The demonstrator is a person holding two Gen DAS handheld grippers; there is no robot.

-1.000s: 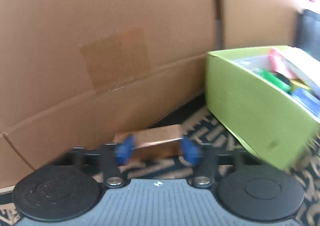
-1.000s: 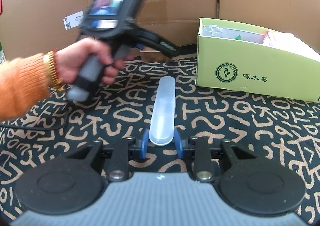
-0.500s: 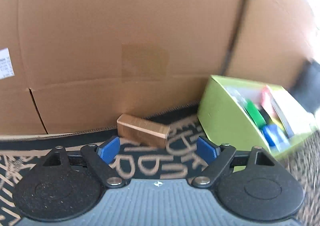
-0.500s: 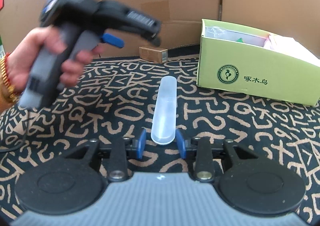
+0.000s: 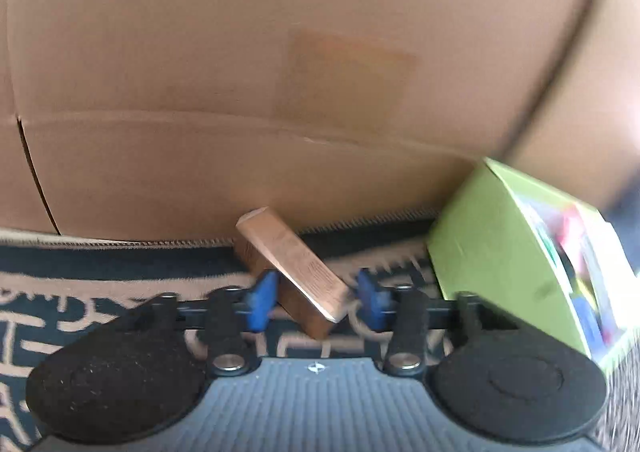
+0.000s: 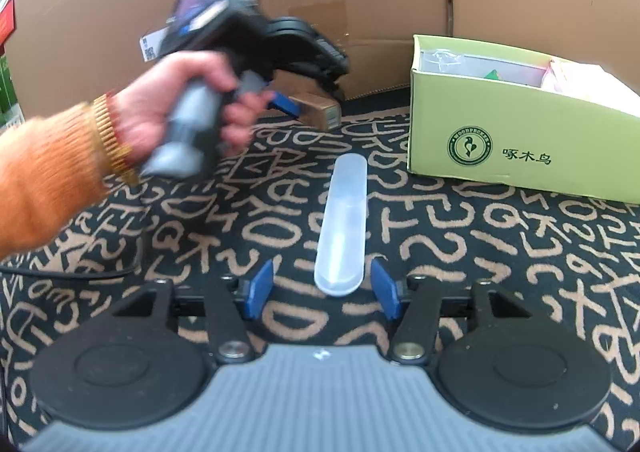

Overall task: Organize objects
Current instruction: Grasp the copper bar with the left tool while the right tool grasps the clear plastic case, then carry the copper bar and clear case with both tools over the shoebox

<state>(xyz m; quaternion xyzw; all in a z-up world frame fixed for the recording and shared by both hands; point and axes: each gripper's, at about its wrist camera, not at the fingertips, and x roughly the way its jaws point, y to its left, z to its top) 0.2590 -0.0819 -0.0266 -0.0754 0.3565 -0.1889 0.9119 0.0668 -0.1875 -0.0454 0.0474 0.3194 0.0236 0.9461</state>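
Observation:
A small brown box lies on the patterned mat by the cardboard wall, tilted. My left gripper has its blue pads on either side of the box's near end; the left pad touches it and a small gap shows on the right. The box also shows in the right wrist view. A translucent white case lies on the mat. My right gripper is open, its pads apart on either side of the case's near end. A green box with several items stands at the right.
A tall cardboard wall stands behind the mat. The green box is just right of the left gripper. A hand in an orange sleeve holds the left gripper.
The left gripper has moved forward and narrowed from wide open to around the brown box. The right gripper has opened wider around the white case.

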